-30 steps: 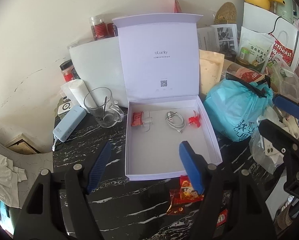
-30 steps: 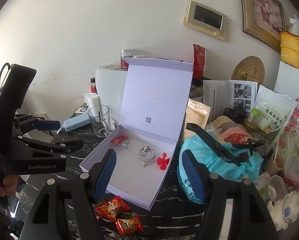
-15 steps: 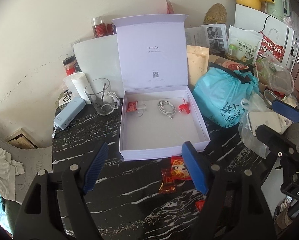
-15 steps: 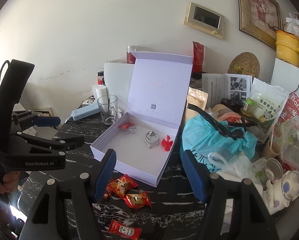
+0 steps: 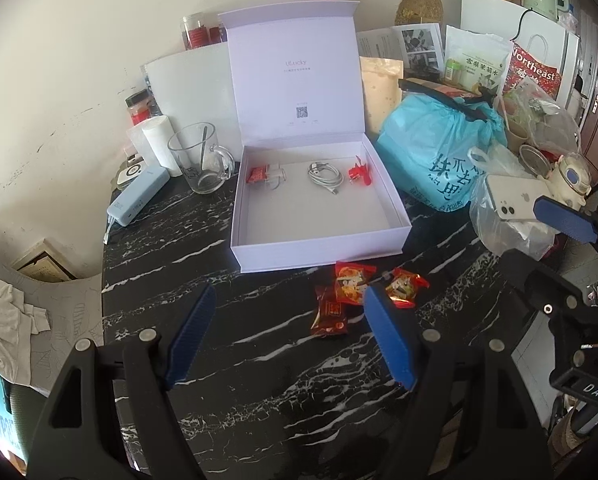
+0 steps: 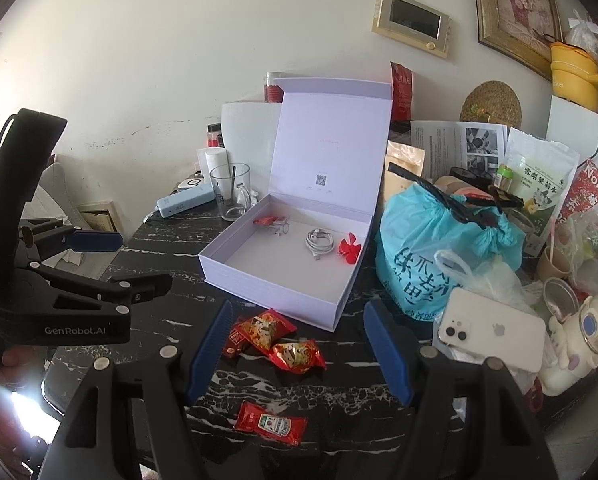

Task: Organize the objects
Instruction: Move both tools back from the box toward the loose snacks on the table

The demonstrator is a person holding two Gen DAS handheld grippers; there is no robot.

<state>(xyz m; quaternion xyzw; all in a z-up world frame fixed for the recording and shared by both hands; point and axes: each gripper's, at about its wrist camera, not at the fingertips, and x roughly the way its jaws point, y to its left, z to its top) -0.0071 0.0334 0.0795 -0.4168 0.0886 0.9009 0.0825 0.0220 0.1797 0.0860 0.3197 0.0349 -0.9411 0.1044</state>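
Nearest the right wrist camera, a ketchup sachet (image 6: 270,423) is lying flat on the black marble table (image 6: 339,420), loose and unsorted. The right gripper (image 6: 297,346) is hovering just above the table with its jaws standing apart and nothing between the pads, apparently lining up on the 3 red snack packets (image 6: 277,342) sitting in front of the box (they look like the next things to go in). In the left wrist view, the left gripper (image 5: 289,338) is likewise hanging with jaws apart and empty, the same packets lying by its right finger. Further off, the open white box (image 5: 319,252) is standing with its lid propped upright, keeping the tray reachable; along its far wall a small red packet (image 5: 257,175), a coiled white cable (image 5: 325,176) and a red fan (image 5: 357,171) are already sitting in a row. To the right, a white phone (image 6: 493,332) is resting on plastic bags, still outside.
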